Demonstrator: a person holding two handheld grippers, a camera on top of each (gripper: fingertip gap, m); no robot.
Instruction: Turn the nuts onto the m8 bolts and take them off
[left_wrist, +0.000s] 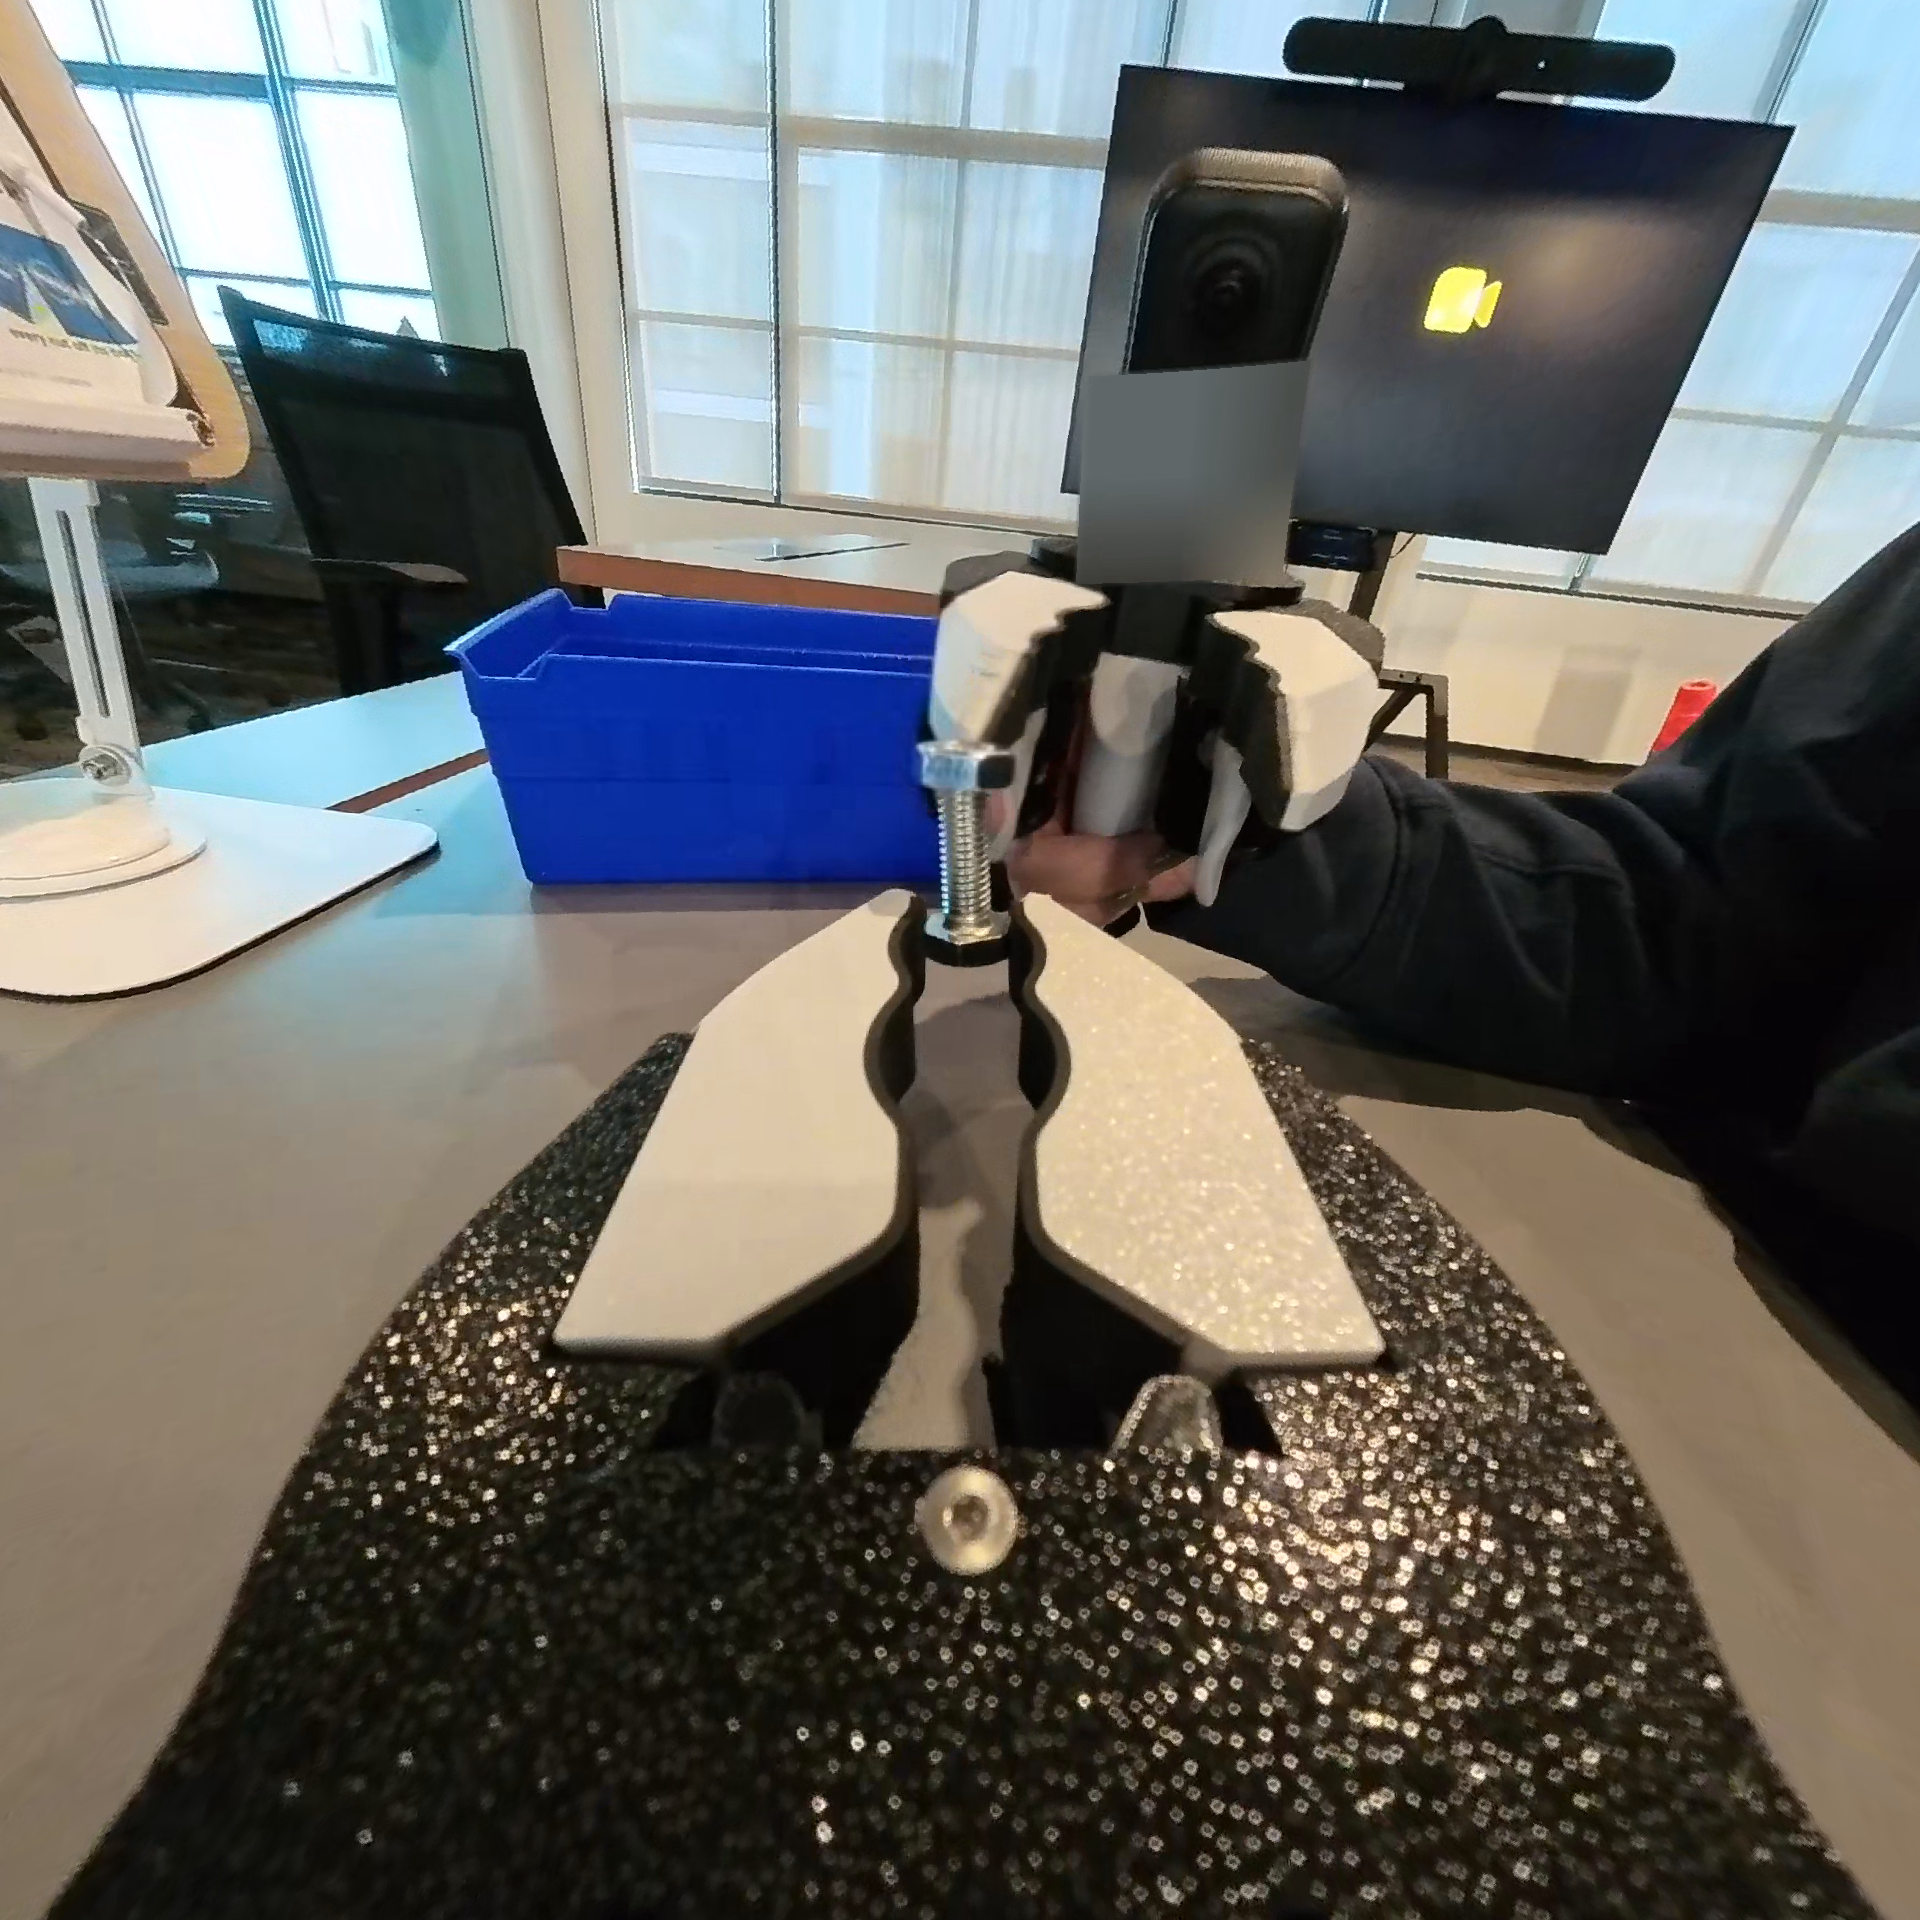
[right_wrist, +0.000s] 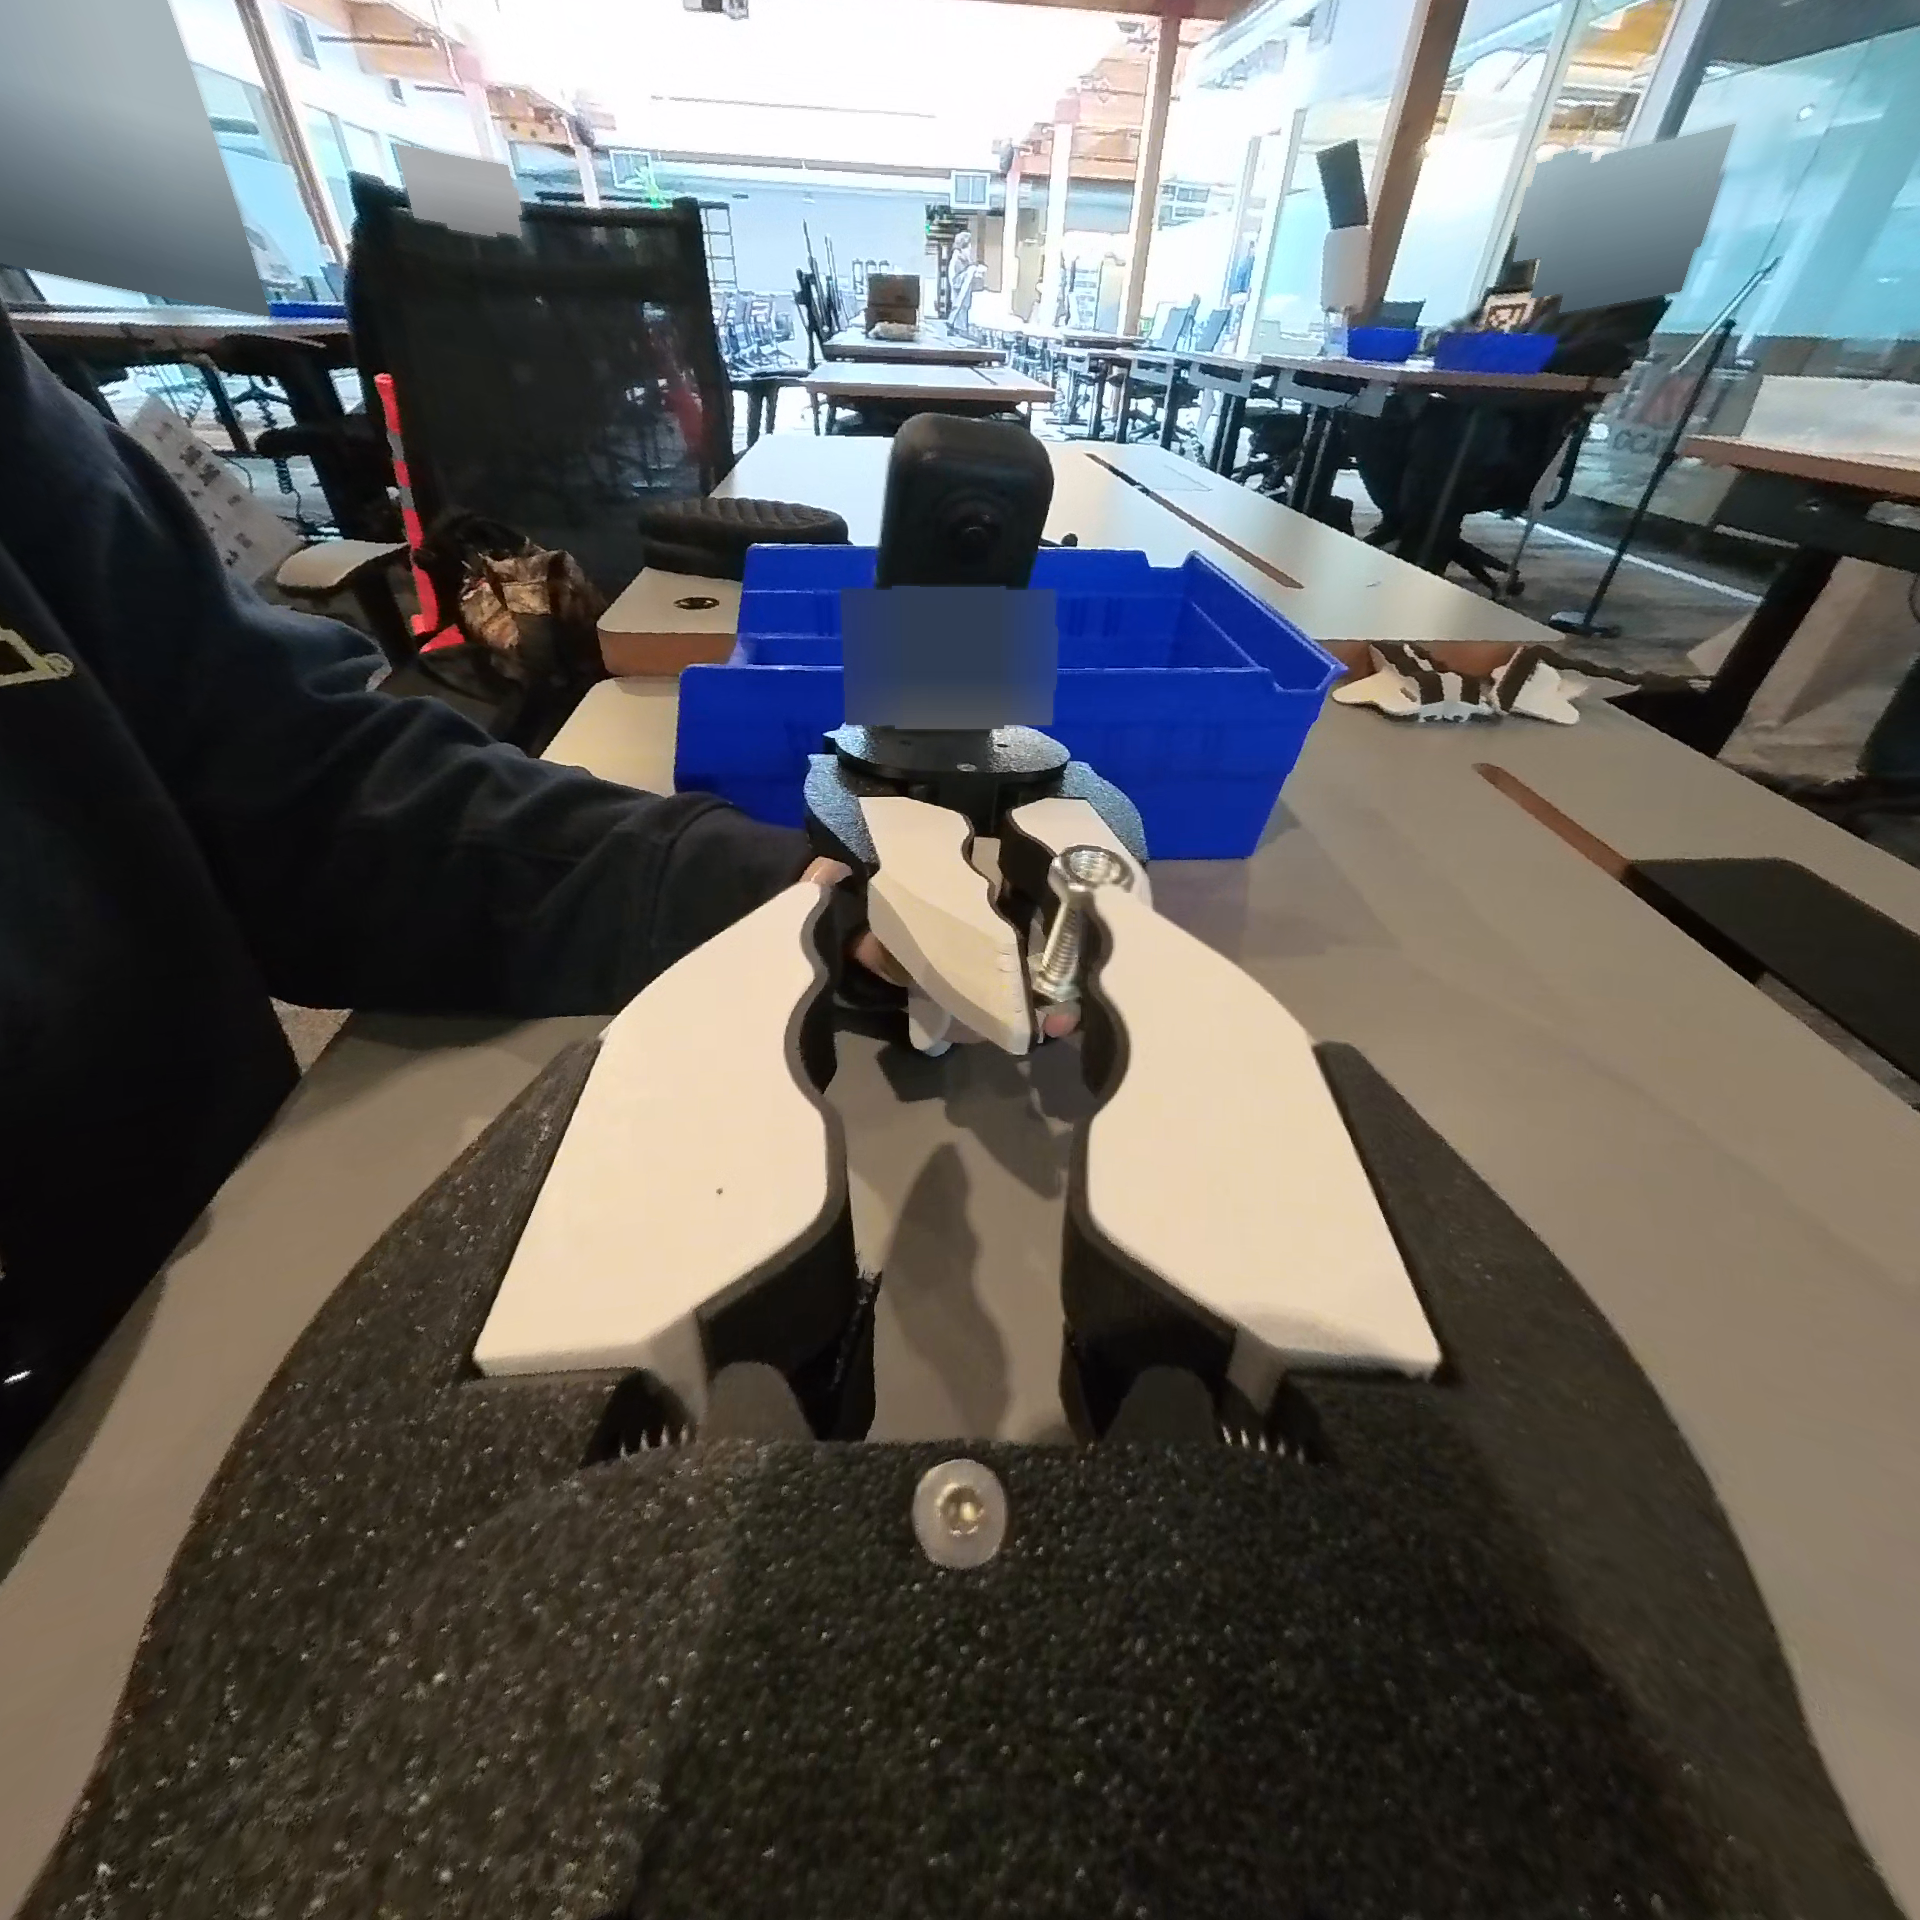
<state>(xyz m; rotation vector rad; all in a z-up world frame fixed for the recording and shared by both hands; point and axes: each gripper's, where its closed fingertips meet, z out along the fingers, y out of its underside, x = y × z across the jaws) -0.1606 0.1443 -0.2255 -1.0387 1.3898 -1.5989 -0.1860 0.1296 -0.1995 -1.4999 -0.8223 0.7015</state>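
Note:
A silver M8 bolt (left_wrist: 958, 852) stands upright above the grey table, with a hex nut (left_wrist: 961, 772) at the top of its thread. My left gripper (left_wrist: 964, 935) is shut on the bolt's head at the very fingertips. My right gripper (left_wrist: 1107, 842) faces it with the jaws wide open, one finger beside the nut. In the right wrist view the bolt (right_wrist: 1065, 935) and nut (right_wrist: 1091, 868) sit just inside the right finger of my open right gripper (right_wrist: 966, 935). The left gripper (right_wrist: 1023, 1023) shows opposite, closed. A person's dark sleeves hold both grippers.
A blue plastic bin (left_wrist: 707, 748) stands on the table (left_wrist: 312, 1143) just behind the bolt; it also shows in the right wrist view (right_wrist: 1174, 727). A white stand base (left_wrist: 187, 883) sits at the left. A dark monitor (left_wrist: 1507, 312) and black chairs (left_wrist: 395, 499) stand beyond. My two grippers' fingertips are within a few centimetres of each other.

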